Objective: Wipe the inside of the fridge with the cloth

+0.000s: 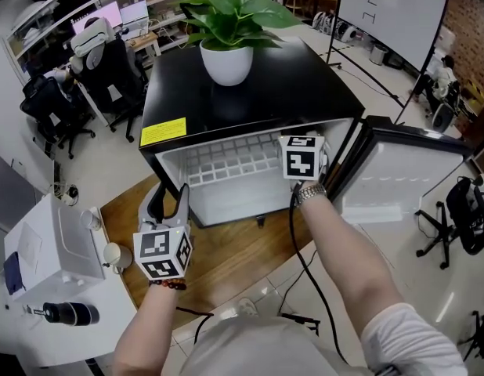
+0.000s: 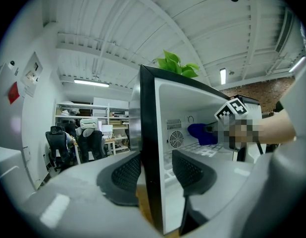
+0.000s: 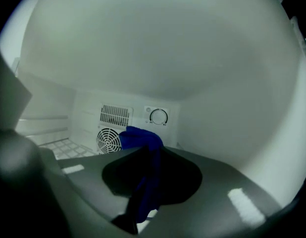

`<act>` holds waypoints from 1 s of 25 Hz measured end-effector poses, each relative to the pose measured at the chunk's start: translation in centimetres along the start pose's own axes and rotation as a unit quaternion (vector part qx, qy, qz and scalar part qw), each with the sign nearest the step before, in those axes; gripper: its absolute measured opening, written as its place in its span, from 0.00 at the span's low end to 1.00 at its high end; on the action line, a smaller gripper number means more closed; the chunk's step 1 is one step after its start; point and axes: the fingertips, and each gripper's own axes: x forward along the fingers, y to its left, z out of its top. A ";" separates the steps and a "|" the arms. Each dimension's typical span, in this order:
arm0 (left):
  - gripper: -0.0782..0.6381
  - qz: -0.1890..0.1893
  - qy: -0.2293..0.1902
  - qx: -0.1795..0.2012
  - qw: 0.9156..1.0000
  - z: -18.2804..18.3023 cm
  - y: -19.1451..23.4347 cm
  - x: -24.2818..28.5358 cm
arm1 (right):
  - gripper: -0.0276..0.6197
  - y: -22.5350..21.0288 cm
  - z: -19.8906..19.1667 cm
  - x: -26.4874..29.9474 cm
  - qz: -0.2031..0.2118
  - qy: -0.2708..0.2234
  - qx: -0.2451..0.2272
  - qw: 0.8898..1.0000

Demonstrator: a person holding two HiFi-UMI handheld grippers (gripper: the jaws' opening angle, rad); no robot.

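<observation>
The blue cloth is inside the fridge, bunched in soft folds near the back wall. It is clenched in the right tongs, with a limp tail of it hanging down between the dark pads. Behind it on the smooth white liner are a round fan grille, a slotted vent and a round dial. A white wire-grid shelf runs across the compartment.

The fridge is a small glossy black box with a yellow label on its front rim. Its door is swung wide to the right. A leafy green plant in a rounded white pot stands on top.

The left tongs are released, their jaws apart. They are at the fridge's front left corner, where the thin black edge of the side wall stands between the ribbed pads.

The fridge rests on a curved wooden floor panel. Black office chairs stand well apart at the left and a whiteboard at the right.
</observation>
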 end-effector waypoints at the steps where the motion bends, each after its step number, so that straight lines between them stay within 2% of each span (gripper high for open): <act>1: 0.38 -0.001 -0.001 0.000 1.000 0.0 0.0 0.0 | 0.14 0.5 0.0 -0.3 0.007 -0.001 -0.001 1.000; 6: 0.38 -0.006 -0.002 -0.001 1.000 0.1 -0.2 0.2 | 0.14 6.1 2.1 -2.1 0.073 -0.031 -0.026 0.996; 13: 0.38 -0.013 -0.003 0.003 1.000 0.0 -0.3 0.0 | 0.14 15.9 3.0 -3.2 0.164 -0.036 -0.058 0.984; 18: 0.38 -0.017 -0.003 0.005 1.000 0.0 -0.4 -0.1 | 0.14 20.6 2.5 -2.7 0.197 -0.024 -0.081 0.977; 25: 0.38 -0.023 -0.008 0.008 1.000 0.2 -0.4 -0.4 | 0.14 24.4 0.7 -1.7 0.220 0.011 -0.122 0.968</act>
